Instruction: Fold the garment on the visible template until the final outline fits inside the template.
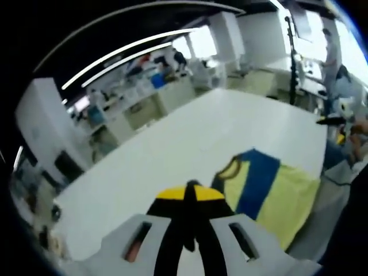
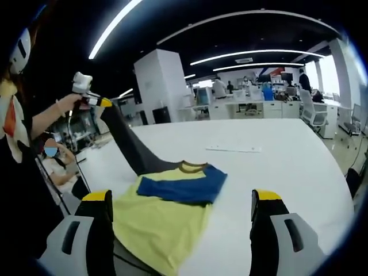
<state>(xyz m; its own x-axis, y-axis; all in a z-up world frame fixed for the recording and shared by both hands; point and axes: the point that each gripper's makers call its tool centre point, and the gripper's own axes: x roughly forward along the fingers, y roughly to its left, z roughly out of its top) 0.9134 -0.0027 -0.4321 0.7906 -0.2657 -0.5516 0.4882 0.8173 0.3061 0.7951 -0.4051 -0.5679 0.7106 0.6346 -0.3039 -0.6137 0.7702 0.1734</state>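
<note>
Yellow-and-blue garment (image 2: 169,207) lies partly folded on the white counter (image 2: 287,161), its grey part lifted by the pinched left claw (image 2: 104,103), while the right claw (image 2: 181,215) stands wide; next, I judge, comes laying this part over.

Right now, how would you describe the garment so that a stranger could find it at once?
Find the large white table in the open office. Near its front edge, between the right tongs, lies a yellow T-shirt. A blue sleeve folded across its chest and a brownish collar set it apart from the dark grey cloth beside it.
</note>
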